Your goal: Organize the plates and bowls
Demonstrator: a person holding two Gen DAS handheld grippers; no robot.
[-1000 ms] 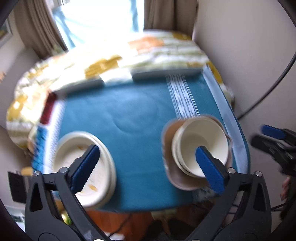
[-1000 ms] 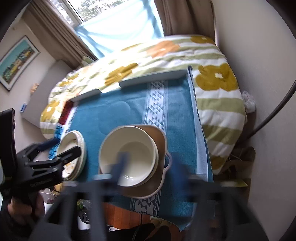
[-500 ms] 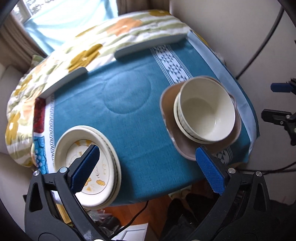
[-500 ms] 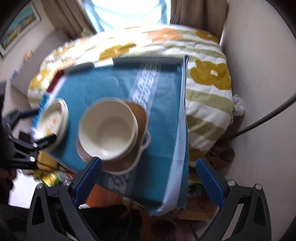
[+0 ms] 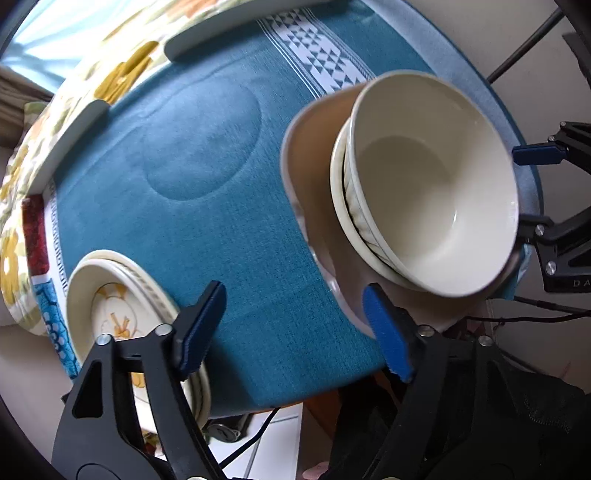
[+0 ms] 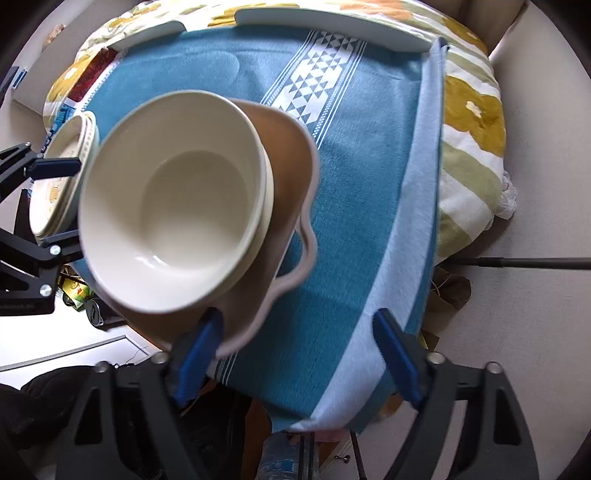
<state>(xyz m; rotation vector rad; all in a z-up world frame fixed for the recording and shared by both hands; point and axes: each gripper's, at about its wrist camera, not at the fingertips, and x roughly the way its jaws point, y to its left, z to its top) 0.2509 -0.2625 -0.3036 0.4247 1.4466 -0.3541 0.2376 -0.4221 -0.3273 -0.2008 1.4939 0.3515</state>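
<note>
A stack of cream bowls [image 5: 432, 184] sits in a tan handled dish [image 5: 314, 173] at the near right of a teal-clothed table [image 5: 207, 155]. A stack of cream plates [image 5: 122, 314] with a yellow pattern lies at the near left. My left gripper [image 5: 295, 328] is open and empty above the near edge, between plates and dish. My right gripper [image 6: 299, 343] is open and empty; its left fingertip [image 6: 205, 339] is at the near rim of the dish [image 6: 288, 177], which holds the bowls [image 6: 173, 210]. The plates [image 6: 62, 158] show at left.
A flowered quilt [image 6: 469, 122] lies behind and to the right of the table. Two pale grey bars [image 6: 332, 22] line the table's far edge. The cloth's light-blue border [image 6: 417, 206] hangs over the right side. Floor clutter lies below the near edge.
Both grippers have moved in closer to the table and lower. The bowl stack and dish now loom much larger in both views. The right gripper's left fingertip has reached the dish rim.
</note>
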